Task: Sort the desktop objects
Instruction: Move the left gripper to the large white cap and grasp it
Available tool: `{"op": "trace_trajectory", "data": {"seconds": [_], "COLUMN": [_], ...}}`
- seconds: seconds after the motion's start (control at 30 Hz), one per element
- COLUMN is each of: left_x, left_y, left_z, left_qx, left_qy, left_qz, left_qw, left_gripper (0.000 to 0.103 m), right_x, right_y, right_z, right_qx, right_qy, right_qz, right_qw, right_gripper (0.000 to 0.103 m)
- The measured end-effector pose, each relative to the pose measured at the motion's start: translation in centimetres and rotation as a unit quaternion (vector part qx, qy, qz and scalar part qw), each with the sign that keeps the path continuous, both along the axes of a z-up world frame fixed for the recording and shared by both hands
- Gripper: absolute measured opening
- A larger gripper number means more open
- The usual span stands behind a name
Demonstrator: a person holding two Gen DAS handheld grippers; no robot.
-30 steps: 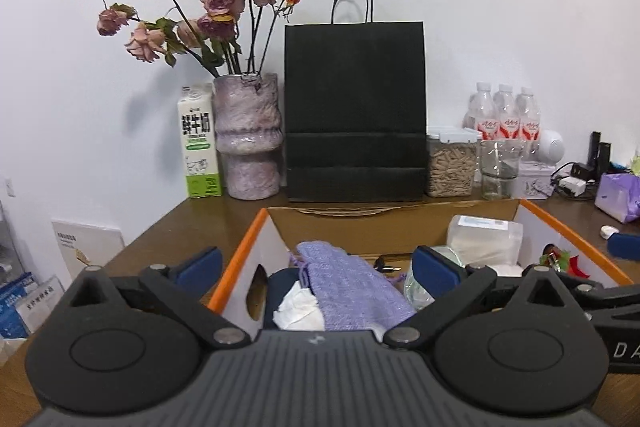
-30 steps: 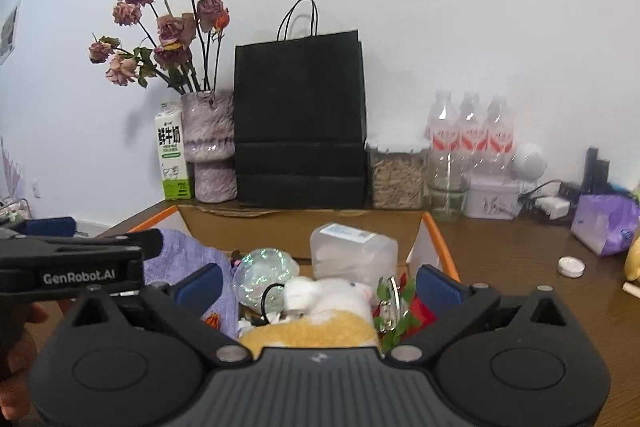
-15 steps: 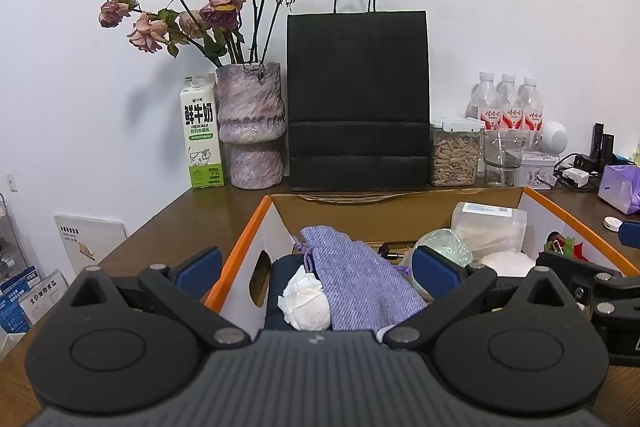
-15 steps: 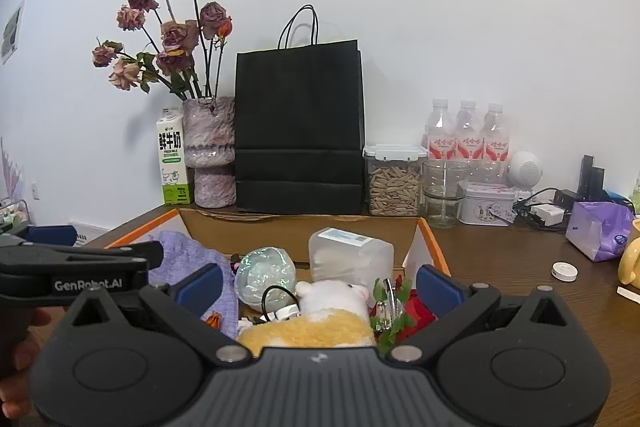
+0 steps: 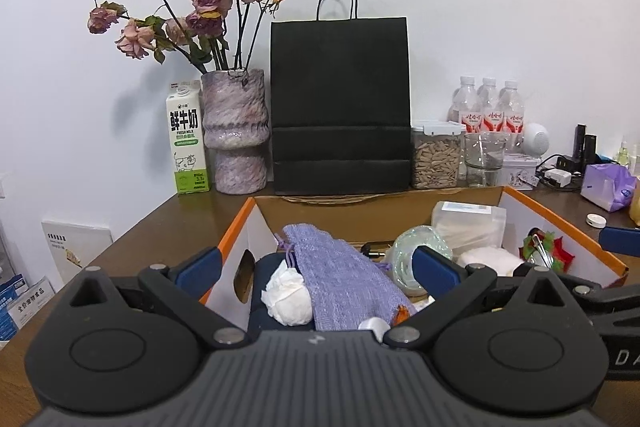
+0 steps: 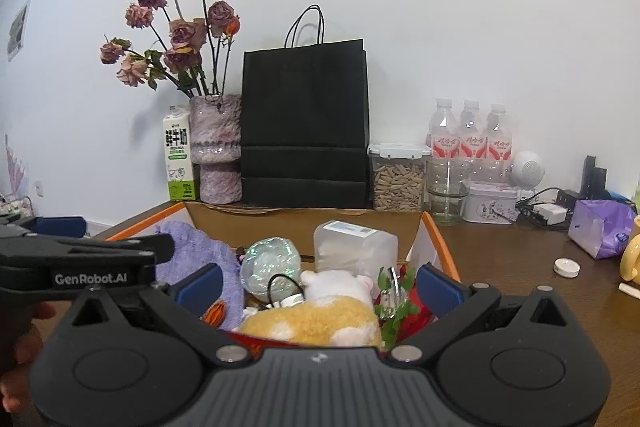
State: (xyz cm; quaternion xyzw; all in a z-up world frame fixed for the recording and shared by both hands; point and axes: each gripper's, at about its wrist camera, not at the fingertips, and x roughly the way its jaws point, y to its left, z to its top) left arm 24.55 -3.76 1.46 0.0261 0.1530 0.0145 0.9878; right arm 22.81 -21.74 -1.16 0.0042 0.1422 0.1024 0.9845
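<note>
An orange-edged cardboard box (image 5: 236,227) (image 6: 436,239) stands on the wooden desk, full of objects. In it lie a purple knitted pouch (image 5: 340,279) (image 6: 188,243), a crumpled white tissue (image 5: 288,297), an iridescent ball (image 6: 270,261) (image 5: 416,247), a clear plastic box (image 6: 354,251) (image 5: 468,223), a yellow and white plush toy (image 6: 316,319) and red-green decorations (image 6: 400,303). My left gripper (image 5: 316,267) is open and empty above the box's near left part. My right gripper (image 6: 320,285) is open and empty above the plush toy.
Along the wall stand a milk carton (image 5: 186,143), a vase of dried roses (image 5: 234,131), a black paper bag (image 5: 340,107), a seed jar (image 5: 436,157), a glass (image 5: 484,159) and water bottles (image 5: 490,111). A purple tissue pack (image 6: 600,229), a white cap (image 6: 566,267) and a yellow mug (image 6: 631,259) lie right.
Both grippers have risen and tilted a little, so the box contents show lower and fuller in both views. Both stay open and empty.
</note>
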Motion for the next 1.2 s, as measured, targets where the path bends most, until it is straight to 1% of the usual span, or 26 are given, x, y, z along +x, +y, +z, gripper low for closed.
{"op": "trace_trajectory", "data": {"seconds": [0.23, 0.37, 0.47, 0.57, 0.67, 0.73, 0.9, 1.03, 1.2], "left_x": [-2.0, -3.6, -4.6, -5.3, -5.6, -5.4, -3.9, -2.9, -2.1], "left_y": [-0.2, 0.0, 0.6, 0.9, 0.8, 0.6, 0.8, 0.6, 0.1], "left_z": [-0.5, -0.3, -0.3, -0.9, -1.8, -2.4, -3.6, -4.2, -4.8], "left_qx": [0.009, 0.015, 0.007, 0.012, 0.024, 0.036, 0.027, 0.019, 0.020], "left_qy": [-0.003, 0.007, 0.032, 0.059, 0.087, 0.107, 0.156, 0.173, 0.188], "left_qz": [-0.010, -0.004, -0.020, -0.031, -0.041, -0.038, -0.030, -0.022, -0.020], "left_qw": [0.9999, 0.9999, 0.9993, 0.9977, 0.9951, 0.9929, 0.9870, 0.9845, 0.9818], "left_gripper": [0.103, 0.103, 0.103, 0.103, 0.103, 0.103, 0.103, 0.103, 0.103], "right_x": [-2.9, -4.6, -5.6, -6.3, -6.3, -6.0, -4.9, -4.5, -4.0], "right_y": [-0.4, -0.7, -0.7, -0.8, -1.2, -1.5, -2.1, -2.1, -1.8], "right_z": [-0.1, -0.2, -0.5, -1.0, -1.5, -1.8, -2.7, -3.3, -3.7], "right_qx": [-0.003, -0.011, -0.027, -0.036, -0.032, -0.025, -0.011, -0.014, -0.017], "right_qy": [-0.009, 0.005, 0.023, 0.042, 0.067, 0.086, 0.127, 0.142, 0.154], "right_qz": [-0.009, -0.004, -0.001, 0.002, -0.002, -0.007, -0.015, -0.020, -0.015], "right_qw": [1.000, 1.000, 0.999, 0.998, 0.997, 0.996, 0.992, 0.990, 0.988], "right_gripper": [0.103, 0.103, 0.103, 0.103, 0.103, 0.103, 0.103, 0.103, 0.103]}}
